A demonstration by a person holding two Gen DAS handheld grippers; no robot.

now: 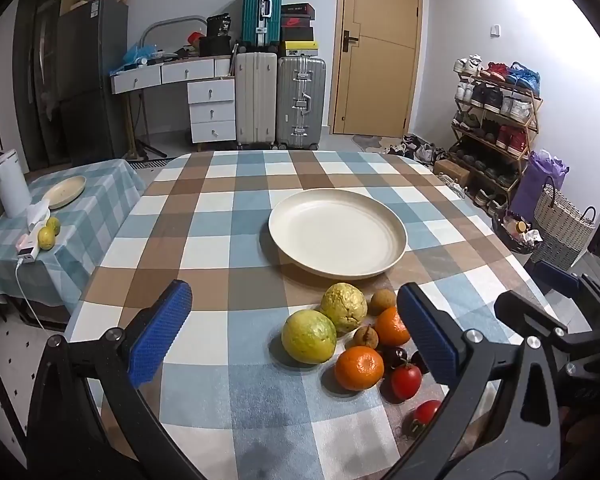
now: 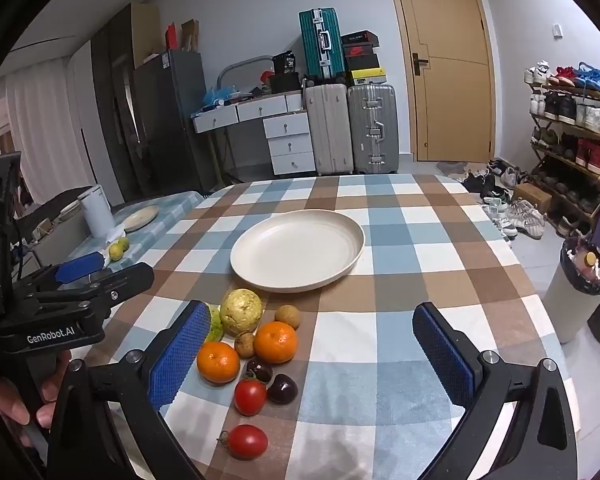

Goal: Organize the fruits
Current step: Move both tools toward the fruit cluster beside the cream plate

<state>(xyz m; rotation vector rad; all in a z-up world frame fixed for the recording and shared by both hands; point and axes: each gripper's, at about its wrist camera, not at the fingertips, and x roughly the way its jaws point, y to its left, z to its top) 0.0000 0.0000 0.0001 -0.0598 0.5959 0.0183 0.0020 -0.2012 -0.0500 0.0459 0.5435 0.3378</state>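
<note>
Left claw [image 1: 296,332] wide open above fruit pile [image 1: 352,336]; plate [image 1: 336,236] beyond.

A lived-in home: a shoe rack [image 1: 496,120] crammed with sneakers stands beside a wooden door [image 1: 376,46], suitcases [image 1: 278,100] are stacked against the wall, and a checkered cloth [image 1: 204,240] covers the desk.

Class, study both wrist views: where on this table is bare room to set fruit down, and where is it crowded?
Free: the whole cream plate, bare cloth beyond it to the table's far edge, and cloth right of the fruit. Crowded: the cluster before the plate, where guavas, oranges, tomatoes and cherries sit close together.
</note>
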